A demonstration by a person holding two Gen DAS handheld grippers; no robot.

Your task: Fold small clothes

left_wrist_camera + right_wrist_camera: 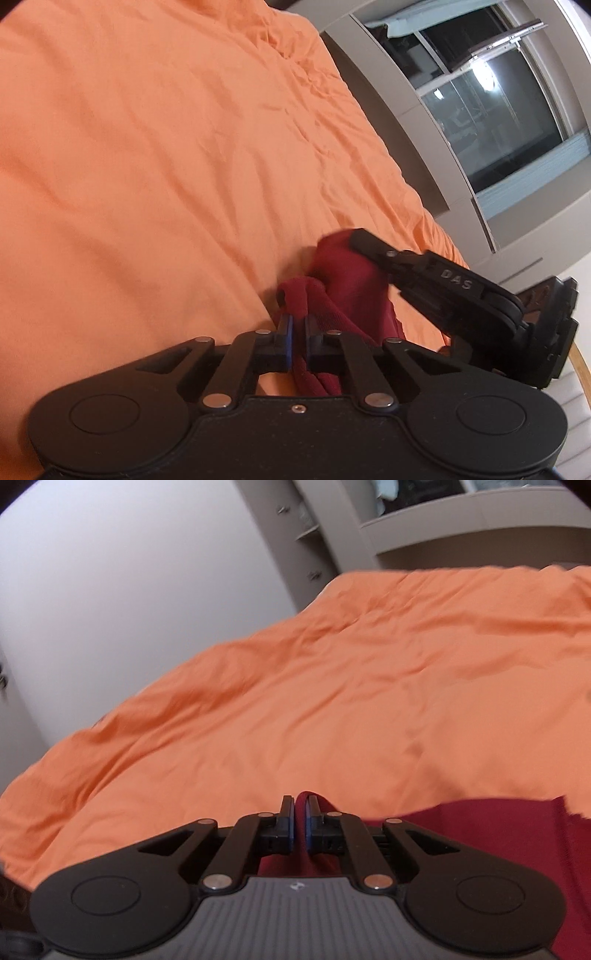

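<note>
Left claw [298, 328]: I see it pinched tight on a bunched edge of the red garment [347, 280].
Right claw [300, 812]: clamped on another red fold.
Garment: on the orange bedsheet [166, 147], between both claws.

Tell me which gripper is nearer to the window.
Right. In the left wrist view the right gripper grips the dark red garment on its window side; the left gripper pinches the same cloth farther from the window.
</note>
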